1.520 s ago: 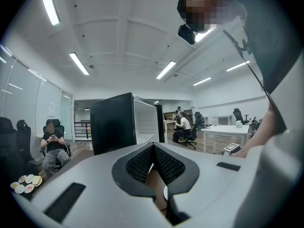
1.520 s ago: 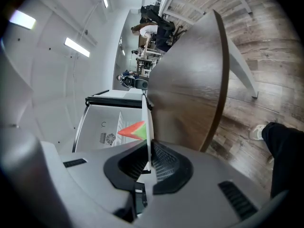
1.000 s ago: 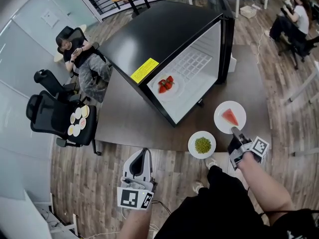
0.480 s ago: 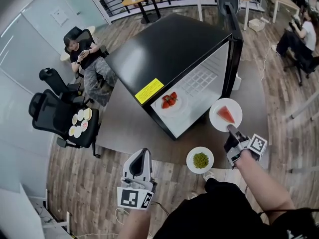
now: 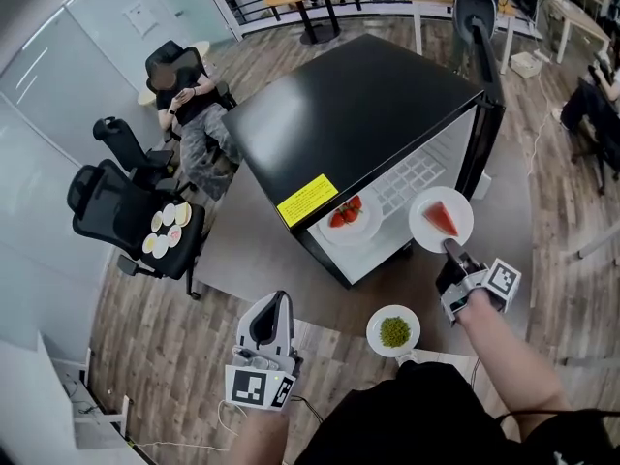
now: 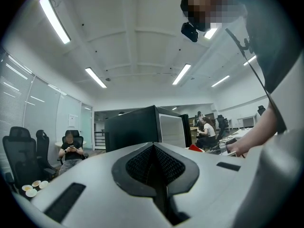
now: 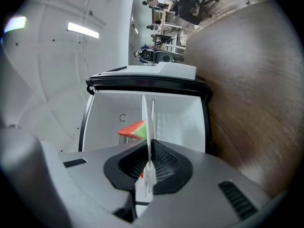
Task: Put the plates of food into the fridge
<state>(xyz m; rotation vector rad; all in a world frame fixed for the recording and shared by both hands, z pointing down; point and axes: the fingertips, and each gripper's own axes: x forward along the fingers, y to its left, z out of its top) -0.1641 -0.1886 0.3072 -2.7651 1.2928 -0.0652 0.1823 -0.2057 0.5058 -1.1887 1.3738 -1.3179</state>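
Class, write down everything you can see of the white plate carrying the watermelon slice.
The round white plate looks smooth and glossy; its material is unclear. It carries one triangular red watermelon slice with a green rind. The right claw is shut on its near rim, holding it in the air, roughly level, just outside the open front of the black fridge with a white interior. Nothing else touches it.

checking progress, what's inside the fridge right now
One plate of strawberries sits inside the fridge, near the open front. In the head view the black top covers the rest of the interior.
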